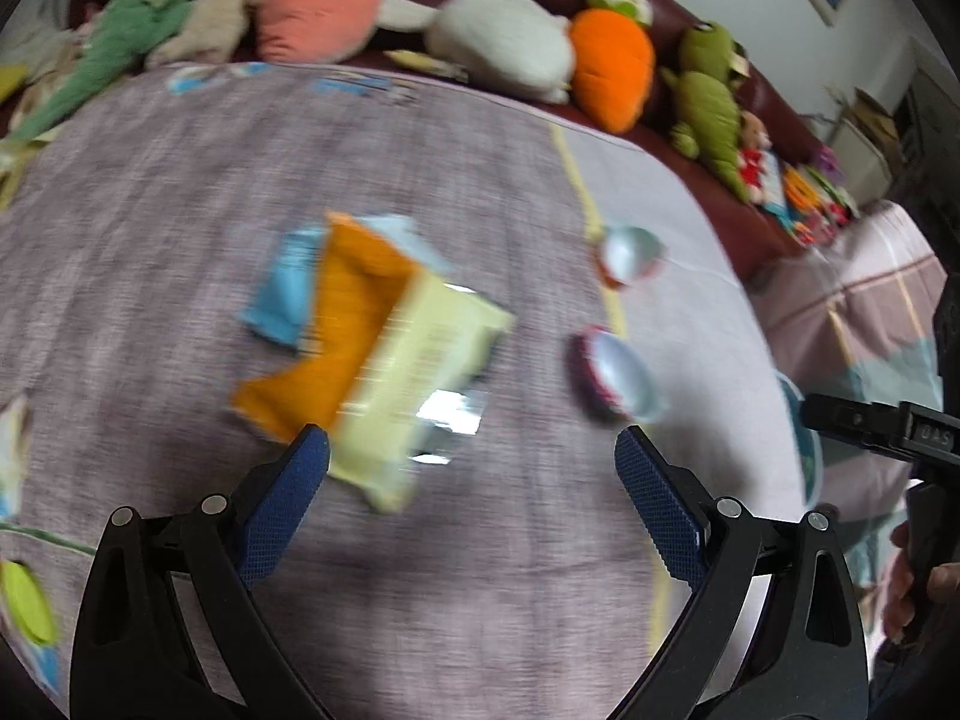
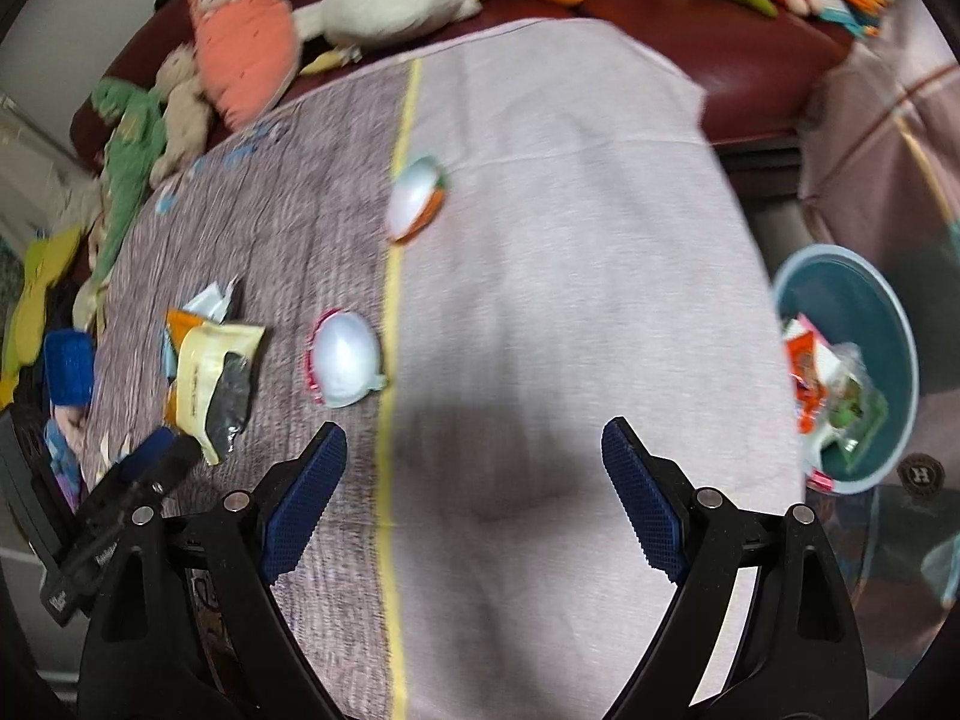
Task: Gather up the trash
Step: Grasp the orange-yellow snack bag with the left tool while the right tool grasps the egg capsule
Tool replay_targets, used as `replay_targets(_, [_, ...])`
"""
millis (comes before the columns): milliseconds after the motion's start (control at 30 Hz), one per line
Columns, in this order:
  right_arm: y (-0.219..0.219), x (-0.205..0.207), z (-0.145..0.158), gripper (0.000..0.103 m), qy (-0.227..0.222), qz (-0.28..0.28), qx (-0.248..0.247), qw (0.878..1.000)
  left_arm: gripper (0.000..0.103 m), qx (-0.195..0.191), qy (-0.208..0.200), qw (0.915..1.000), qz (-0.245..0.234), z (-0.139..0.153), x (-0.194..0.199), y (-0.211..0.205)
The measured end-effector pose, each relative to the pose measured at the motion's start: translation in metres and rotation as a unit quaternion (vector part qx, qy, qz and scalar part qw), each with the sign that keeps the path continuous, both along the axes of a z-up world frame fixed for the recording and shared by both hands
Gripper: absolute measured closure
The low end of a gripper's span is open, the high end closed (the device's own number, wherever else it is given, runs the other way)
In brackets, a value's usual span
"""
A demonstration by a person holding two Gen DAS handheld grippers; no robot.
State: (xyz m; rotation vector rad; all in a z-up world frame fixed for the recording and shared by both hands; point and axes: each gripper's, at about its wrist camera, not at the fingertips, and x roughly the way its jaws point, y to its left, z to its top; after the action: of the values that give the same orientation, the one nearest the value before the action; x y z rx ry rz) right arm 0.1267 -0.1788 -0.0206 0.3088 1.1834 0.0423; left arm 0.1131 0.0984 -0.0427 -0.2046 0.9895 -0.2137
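**Both tongs spread wide over a wrapper-strewn cloth**

Left wrist view: your left tongs [image 1: 472, 456] stand wide apart and grip nothing. The pale yellow wrapper [image 1: 420, 372] lies just ahead of them on the cloth-covered surface [image 1: 150, 210], its near corner beside the left fingertip [image 1: 306, 456]. It overlaps an orange wrapper [image 1: 345, 312], which in turn covers a light blue wrapper [image 1: 288, 294]. A crumpled foil scrap [image 1: 453, 414] touches the yellow wrapper's right edge. To the right of that wrapper, well apart from it, sit two empty jelly cups: a red-rimmed cup [image 1: 615, 375] nearer you and an orange-rimmed cup [image 1: 627, 255] beyond. The whole frame is motion-blurred.

Right wrist view: your right tongs [image 2: 474, 450] are likewise wide and empty, hovering over the pale half of the cloth. The red-rimmed cup [image 2: 345, 360] lies ahead and left of them, beside the cloth's yellow stripe [image 2: 393, 300]; the yellow wrapper [image 2: 207, 372] is farther left of that cup. The teal bin [image 2: 894, 324] stands off the cloth's right edge, already holding wrappers. Plush toys [image 2: 240, 36] line the sofa [image 2: 750, 60] beyond.
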Motion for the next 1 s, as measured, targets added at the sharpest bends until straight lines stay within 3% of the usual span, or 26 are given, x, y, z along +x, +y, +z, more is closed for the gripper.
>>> replay_targets(200, [0.03, 0.014, -0.014, 0.02, 0.015, 0.032, -0.006, 0.999, 0.007, 0.027, 0.002, 0.9995, 0.017, -0.016, 0.006, 0.035])
replay_targets(367, [0.049, 0.028, -0.026, 0.02, 0.03, 0.057, -0.012, 0.998, 0.007, 0.04, 0.005, 0.9992, -0.002, -0.024, 0.017, 0.027])
replay_targets(533, [0.07, 0.047, -0.037, 0.02, 0.039, 0.09, -0.009, 0.995, 0.007, 0.081, 0.005, 0.9964, -0.021, -0.036, 0.026, 0.015])
replay_targets(900, [0.095, 0.085, -0.069, 0.02, 0.053, 0.115, 0.004, 0.992, 0.007, 0.063, 0.033, 0.9975, 0.007, -0.049, 0.037, 0.039])
replay_targets(967, [0.1, 0.087, -0.072, 0.028, 0.046, 0.124, -0.004, 0.991, 0.007, 0.066, 0.032, 0.9973, 0.007, -0.05, 0.038, 0.038])
replay_targets(1000, [0.102, 0.087, -0.073, 0.046, 0.041, 0.127, -0.007, 0.991, 0.007, 0.068, 0.031, 0.9972, 0.006, -0.05, 0.039, 0.037])
